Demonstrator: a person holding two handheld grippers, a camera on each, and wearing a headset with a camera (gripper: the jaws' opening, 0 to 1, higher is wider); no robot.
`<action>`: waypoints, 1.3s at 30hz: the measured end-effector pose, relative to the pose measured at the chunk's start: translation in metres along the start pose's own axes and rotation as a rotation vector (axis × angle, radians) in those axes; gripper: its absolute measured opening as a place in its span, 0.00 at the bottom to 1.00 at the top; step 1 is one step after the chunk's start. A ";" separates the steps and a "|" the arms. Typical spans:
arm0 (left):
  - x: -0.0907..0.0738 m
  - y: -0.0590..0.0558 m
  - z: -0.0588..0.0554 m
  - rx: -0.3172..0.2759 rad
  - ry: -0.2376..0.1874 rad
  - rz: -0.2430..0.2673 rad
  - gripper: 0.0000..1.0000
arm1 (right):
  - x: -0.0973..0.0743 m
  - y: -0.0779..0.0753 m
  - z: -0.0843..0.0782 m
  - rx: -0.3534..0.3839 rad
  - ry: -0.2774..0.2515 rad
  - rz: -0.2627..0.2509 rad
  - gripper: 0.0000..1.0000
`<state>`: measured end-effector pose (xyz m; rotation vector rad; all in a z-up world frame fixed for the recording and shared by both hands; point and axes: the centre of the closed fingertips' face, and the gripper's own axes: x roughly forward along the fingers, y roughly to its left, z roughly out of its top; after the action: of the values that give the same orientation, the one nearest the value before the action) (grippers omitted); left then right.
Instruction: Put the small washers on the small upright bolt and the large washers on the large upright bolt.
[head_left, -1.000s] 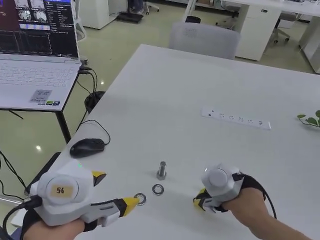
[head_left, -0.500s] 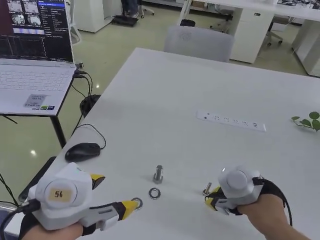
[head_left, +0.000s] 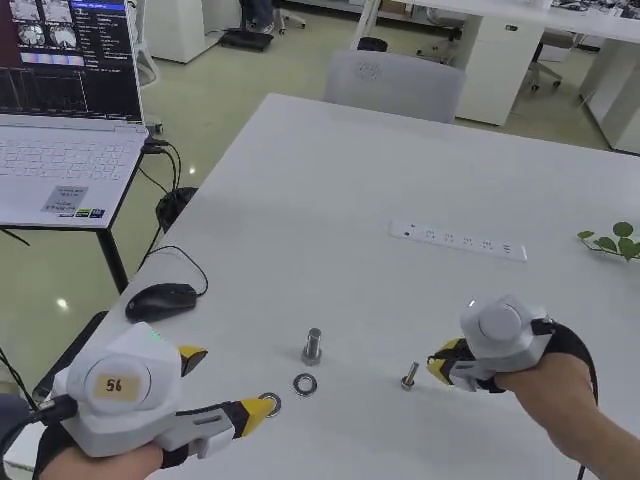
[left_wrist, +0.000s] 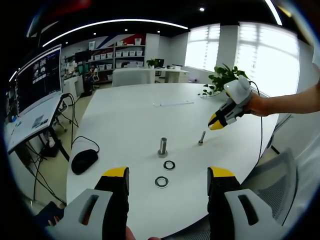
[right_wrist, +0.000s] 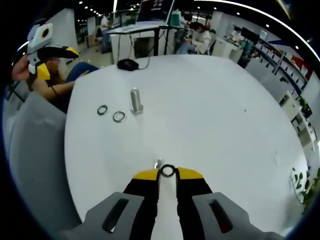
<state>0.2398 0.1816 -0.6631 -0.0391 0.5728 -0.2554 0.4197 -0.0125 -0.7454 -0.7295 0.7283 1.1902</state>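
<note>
Since a second before, the right gripper (head_left: 443, 362) had drawn rightward off the small upright bolt (head_left: 410, 376), which stood just beyond its yellow tips. Its jaws were clenched on a thin metal ring washer (right_wrist: 167, 171). The left gripper (left_wrist: 168, 174) was spread wide. Ahead of it on the smooth white surface (head_left: 400, 180) lay a flat near washer (left_wrist: 161, 181), a far washer (left_wrist: 169, 165), then the hex-headed large bolt (left_wrist: 163, 146).
</note>
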 end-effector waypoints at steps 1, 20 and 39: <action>0.000 0.000 0.000 0.000 0.000 0.000 0.63 | 0.001 0.001 0.002 -0.024 0.008 0.007 0.14; -0.003 0.005 -0.002 -0.009 0.002 0.015 0.63 | 0.018 0.012 0.004 -0.108 0.081 0.062 0.14; -0.004 0.006 -0.003 -0.011 0.002 0.016 0.63 | 0.021 0.012 0.003 -0.136 0.113 0.072 0.14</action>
<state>0.2364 0.1883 -0.6642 -0.0448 0.5767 -0.2364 0.4129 0.0040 -0.7626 -0.8954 0.7776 1.2812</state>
